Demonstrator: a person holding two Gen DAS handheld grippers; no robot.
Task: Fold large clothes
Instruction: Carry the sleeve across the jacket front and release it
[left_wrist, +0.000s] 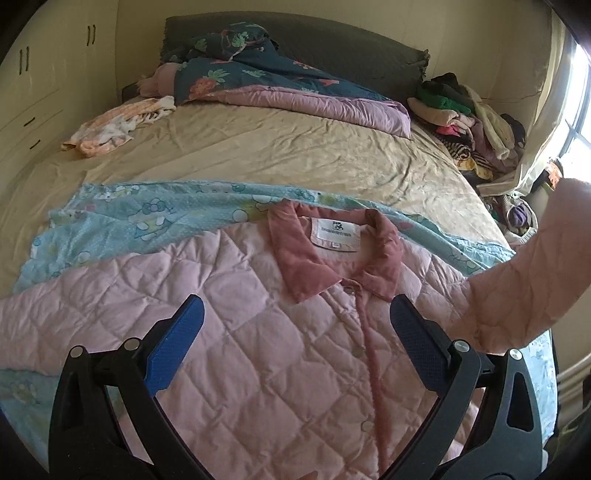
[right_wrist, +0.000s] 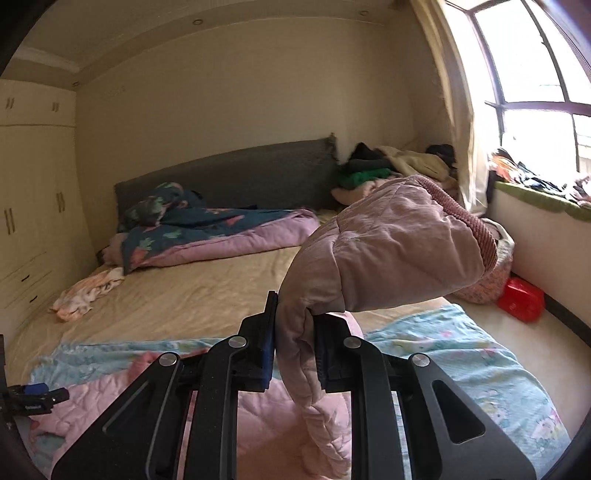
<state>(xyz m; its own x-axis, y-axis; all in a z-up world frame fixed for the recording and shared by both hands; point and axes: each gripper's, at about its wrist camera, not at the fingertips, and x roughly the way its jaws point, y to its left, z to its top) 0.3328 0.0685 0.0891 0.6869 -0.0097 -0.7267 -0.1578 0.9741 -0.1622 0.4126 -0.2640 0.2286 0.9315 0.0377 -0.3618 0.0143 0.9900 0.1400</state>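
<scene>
The bed (left_wrist: 258, 155) carries a light blue cartoon-print sheet (left_wrist: 110, 221) as a clean base, and the pink quilted jacket (left_wrist: 240, 332) lies front-up on it, buttoned, collar away, ready for folding. The right claw (right_wrist: 295, 354) pinches the lifted sleeve (right_wrist: 388, 251), likely to swing it across the body, while the left claw (left_wrist: 295, 343) hangs spread and empty above the chest.

Pink quilted jacket (left_wrist: 258, 332) hem cut off by left wrist view's lower edge, collar label (left_wrist: 335, 233) print too small to read, raised sleeve (right_wrist: 388, 251) hiding bed (right_wrist: 221, 291) beyond
</scene>
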